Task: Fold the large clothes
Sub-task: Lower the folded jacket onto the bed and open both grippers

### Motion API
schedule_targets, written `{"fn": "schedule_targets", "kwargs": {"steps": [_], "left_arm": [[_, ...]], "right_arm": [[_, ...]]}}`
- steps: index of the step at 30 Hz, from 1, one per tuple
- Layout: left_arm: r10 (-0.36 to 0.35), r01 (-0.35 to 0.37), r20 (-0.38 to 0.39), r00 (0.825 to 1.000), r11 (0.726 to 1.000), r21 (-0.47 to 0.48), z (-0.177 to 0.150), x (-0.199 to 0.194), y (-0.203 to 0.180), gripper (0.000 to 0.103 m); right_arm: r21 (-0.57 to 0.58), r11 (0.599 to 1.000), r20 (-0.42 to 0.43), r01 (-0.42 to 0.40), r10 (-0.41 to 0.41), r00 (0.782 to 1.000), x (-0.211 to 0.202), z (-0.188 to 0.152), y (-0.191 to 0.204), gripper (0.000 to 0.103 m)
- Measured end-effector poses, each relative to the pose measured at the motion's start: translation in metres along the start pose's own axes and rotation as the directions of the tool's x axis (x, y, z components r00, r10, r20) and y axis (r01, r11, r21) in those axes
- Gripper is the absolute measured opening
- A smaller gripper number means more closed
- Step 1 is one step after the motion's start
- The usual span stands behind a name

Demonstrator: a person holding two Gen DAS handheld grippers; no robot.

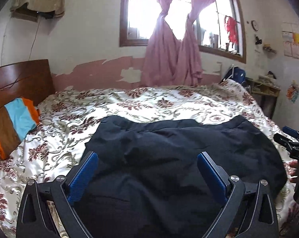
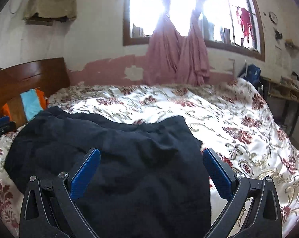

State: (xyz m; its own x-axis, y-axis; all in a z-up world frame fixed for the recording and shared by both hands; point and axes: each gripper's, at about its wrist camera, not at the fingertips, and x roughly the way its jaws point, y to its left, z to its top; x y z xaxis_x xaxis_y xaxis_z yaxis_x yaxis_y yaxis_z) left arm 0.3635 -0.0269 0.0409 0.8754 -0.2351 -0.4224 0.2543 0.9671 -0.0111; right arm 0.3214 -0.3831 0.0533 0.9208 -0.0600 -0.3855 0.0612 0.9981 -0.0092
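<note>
Hovering with jaws spread wide over a dark navy garment, holding nothing: left gripper, its ribbed blue pads framing rumpled, matte cloth. Likewise gaping and empty, right gripper, poised above the garment's right edge. Lying crumpled in soft folds across a glossy floral bedspread, near a striped orange, brown and turquoise pillow leaning against the wooden headboard.

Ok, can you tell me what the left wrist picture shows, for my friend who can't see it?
A big dark garment lies rumpled on a bed with a flowery bedspread, and the left tongs are open above it, holding nothing. Pink curtains hang at a bright window behind, and the right tongs peek in at the right edge.
</note>
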Motion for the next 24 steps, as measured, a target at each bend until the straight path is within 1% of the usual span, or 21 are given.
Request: {"fn": "schedule_targets", "kwargs": {"steps": [3,6,9,12,17,24], "left_arm": [[-0.04,0.04,0.004,0.999,0.999,-0.006,-0.001,-0.012,-0.011,0.101],[-0.056,0.056,0.021,0.998,0.998,-0.018,-0.005,-0.026,-0.017,0.102],[-0.058,0.059,0.042,0.997,0.998,-0.016,-0.01,-0.043,-0.026,0.103],[-0.046,0.047,0.06,0.997,0.999,-0.011,-0.016,-0.057,-0.032,0.103],[-0.041,0.043,0.064,0.997,0.999,-0.016,-0.024,-0.076,-0.037,0.103],[-0.051,0.056,0.071,0.996,0.996,-0.072,-0.037,-0.099,-0.036,0.103]], "right_arm": [[-0.006,0.999,0.044,-0.034,0.034,0.998,-0.017,0.003,0.011,0.101],[-0.009,0.998,0.065,-0.062,0.063,0.996,-0.033,0.003,0.02,0.101],[-0.016,0.997,0.077,-0.074,0.075,0.994,-0.047,0.002,0.027,0.101],[-0.006,0.996,0.082,-0.084,0.084,0.993,-0.059,-0.001,0.031,0.101],[-0.006,0.996,0.088,-0.085,0.086,0.992,-0.079,-0.01,0.041,0.101],[-0.015,0.997,0.11,-0.08,0.081,0.991,-0.11,-0.02,0.058,0.101]]}}
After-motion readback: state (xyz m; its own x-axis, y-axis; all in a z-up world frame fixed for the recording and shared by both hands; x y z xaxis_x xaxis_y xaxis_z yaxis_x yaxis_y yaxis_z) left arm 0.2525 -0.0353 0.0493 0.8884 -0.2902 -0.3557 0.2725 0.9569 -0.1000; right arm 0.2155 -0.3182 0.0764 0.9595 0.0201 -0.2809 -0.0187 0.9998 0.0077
